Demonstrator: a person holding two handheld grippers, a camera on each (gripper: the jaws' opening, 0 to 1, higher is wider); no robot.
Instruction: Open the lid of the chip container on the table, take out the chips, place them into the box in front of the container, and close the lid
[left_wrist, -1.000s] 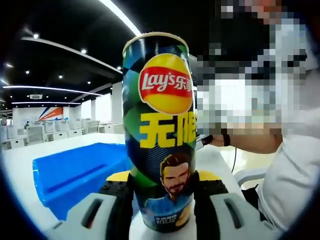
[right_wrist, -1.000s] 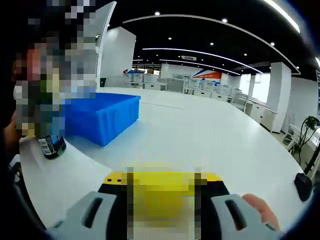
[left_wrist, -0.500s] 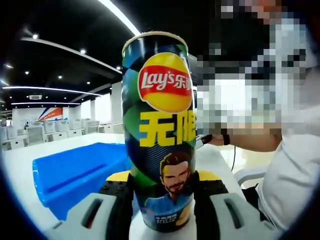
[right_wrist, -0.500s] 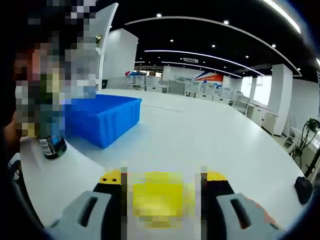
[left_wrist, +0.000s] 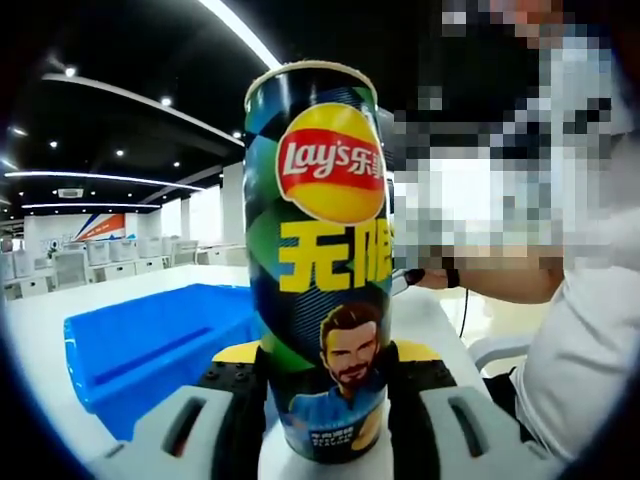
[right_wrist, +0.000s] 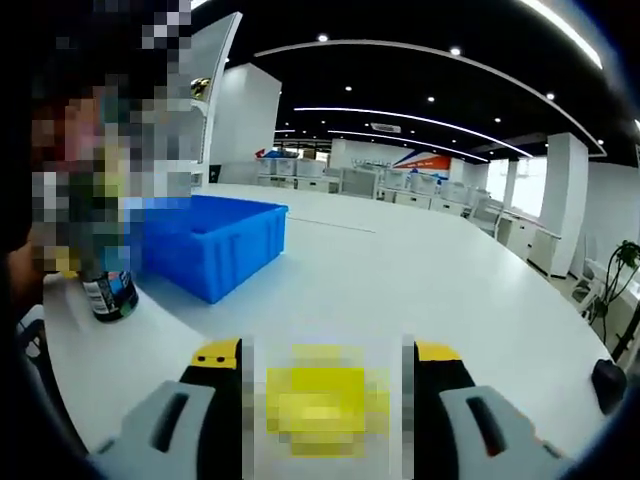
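The left gripper view sits low on the white bench (left_wrist: 40, 330), very close to the upright chip container (left_wrist: 320, 260), which stands between its own jaws and rises toward 12 o'clock; the blue box (left_wrist: 150, 345) lies beyond at 9 o'clock. The right gripper view also rides low over the bench (right_wrist: 420, 290), looking across its open surface toward the far room. It sees the same blue box (right_wrist: 215, 250) at 10 o'clock and the container's base (right_wrist: 108, 295) at 9 o'clock, both farther off.

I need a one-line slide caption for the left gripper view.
Left gripper clamps the upright chip container on the white table, blue box beside it.
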